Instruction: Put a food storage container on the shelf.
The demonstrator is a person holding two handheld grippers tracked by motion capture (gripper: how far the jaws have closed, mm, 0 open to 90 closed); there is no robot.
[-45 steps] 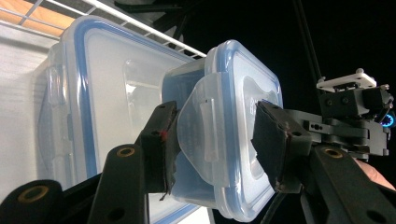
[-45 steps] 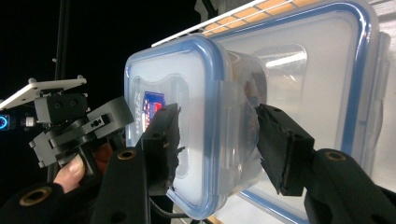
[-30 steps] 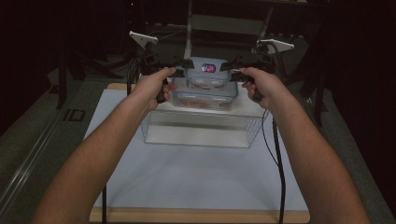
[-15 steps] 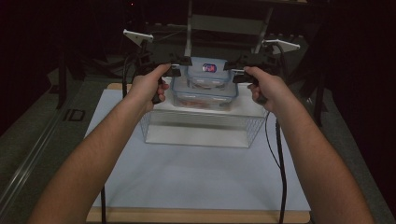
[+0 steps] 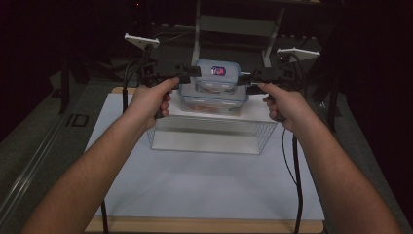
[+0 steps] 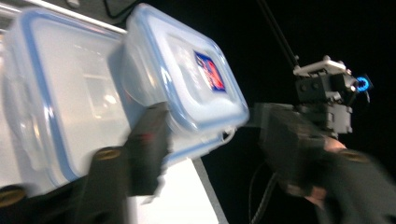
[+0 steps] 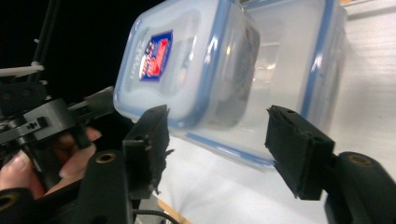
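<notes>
Because it is carried from both ends, the lidded container (image 5: 213,85) hangs at 12 o'clock above the wire basket (image 5: 209,134), left hand-held gripper (image 5: 191,73) and right hand-held gripper (image 5: 247,78) each pressing 1 end, jaws spread.

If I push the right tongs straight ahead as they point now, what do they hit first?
Most likely the end of the lidded plastic container, which sits between the open jaws of the right tongs; how near it is stays unclear.

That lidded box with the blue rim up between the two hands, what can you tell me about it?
The box looks like clear plastic, rectangular with rounded corners. Its lid has a blue seal and a blue and red label. Something reddish shows inside. It sits on a second, similar box on a clear bin. The left gripper and right gripper flank its ends; the right's fingers stand apart.
</notes>
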